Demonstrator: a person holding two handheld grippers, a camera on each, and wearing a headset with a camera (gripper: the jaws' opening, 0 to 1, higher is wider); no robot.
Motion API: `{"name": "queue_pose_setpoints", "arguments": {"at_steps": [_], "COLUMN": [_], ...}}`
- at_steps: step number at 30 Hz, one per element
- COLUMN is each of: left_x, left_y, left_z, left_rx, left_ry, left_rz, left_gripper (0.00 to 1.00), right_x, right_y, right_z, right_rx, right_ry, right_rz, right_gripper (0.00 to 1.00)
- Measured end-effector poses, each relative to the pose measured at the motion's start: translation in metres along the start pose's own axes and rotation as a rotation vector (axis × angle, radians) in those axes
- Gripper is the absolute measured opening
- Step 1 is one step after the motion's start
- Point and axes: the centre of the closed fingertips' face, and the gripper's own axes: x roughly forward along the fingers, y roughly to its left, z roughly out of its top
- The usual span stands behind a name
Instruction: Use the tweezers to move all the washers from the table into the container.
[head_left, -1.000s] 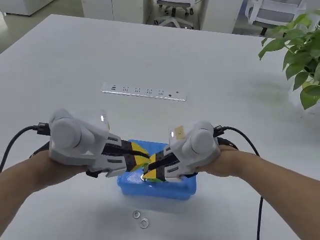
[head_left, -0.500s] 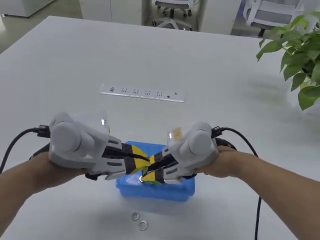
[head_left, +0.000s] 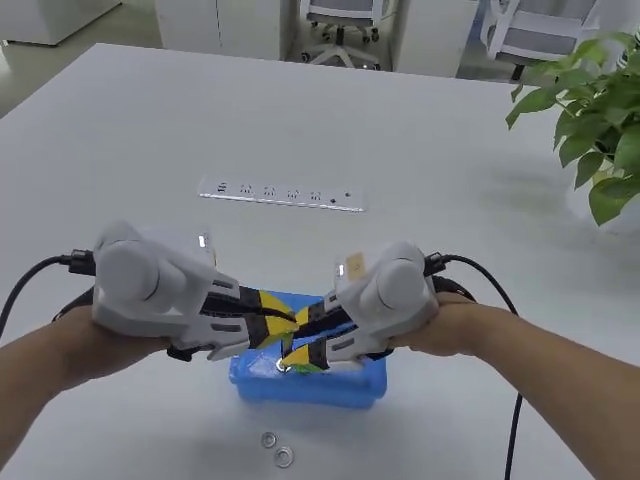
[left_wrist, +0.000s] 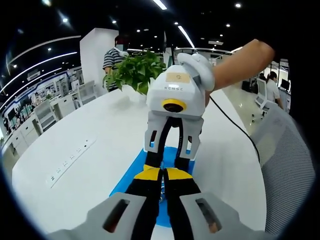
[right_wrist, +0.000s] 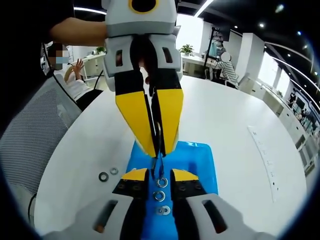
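Where both grippers meet, a blue container (head_left: 335, 388) is seen directly beneath them on the white table (head_left: 150, 120). The tweezers (right_wrist: 155, 125) are clamped between the yellow jaws of the left gripper (left_wrist: 162, 172), which are drawn nearly together on the tool. The tweezers are pointed down toward the container, with the tips ending just between the jaw tips of the right gripper (right_wrist: 159, 175). Whether the tweezer tips are spread, pressed together or pinching a washer cannot be told: they are too thin and partly hidden. The right gripper's jaws are held apart. Through that gap, three washers (right_wrist: 159, 196) are seen in a row against the blue of the container, the farthest one just below the tweezer tips. Two more washers (head_left: 268, 439) are left on the table, side by side, just outside the container wall on the person's side. A power strip (head_left: 283, 194) is laid flat farther back, well apart from the container. A leafy plant (head_left: 590, 110) is seen at the table's right edge.
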Motion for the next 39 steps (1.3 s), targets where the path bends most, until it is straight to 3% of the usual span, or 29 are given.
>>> {"name": "queue_pose_setpoints", "arguments": {"at_steps": [10, 19, 39], "left_x": [-0.005, -0.01, -0.026], "left_y": [-0.007, -0.013, -0.035], "left_z": [0.013, 0.024, 0.039], "left_rx": [-0.021, -0.013, -0.007], "left_ry": [-0.003, -0.001, -0.003], "left_rz": [0.014, 0.014, 0.004], "left_gripper": [0.05, 0.05, 0.05], "right_x": [-0.013, -0.034, -0.074], "right_y": [0.006, 0.009, 0.02], "right_z": [0.002, 0.003, -0.014], "right_rx": [0.029, 0.085, 0.201], "right_ry": [-0.001, -0.007, -0.022], "right_rz": [-0.028, -0.086, -0.216], "right_gripper": [0.25, 0.33, 0.55]}}
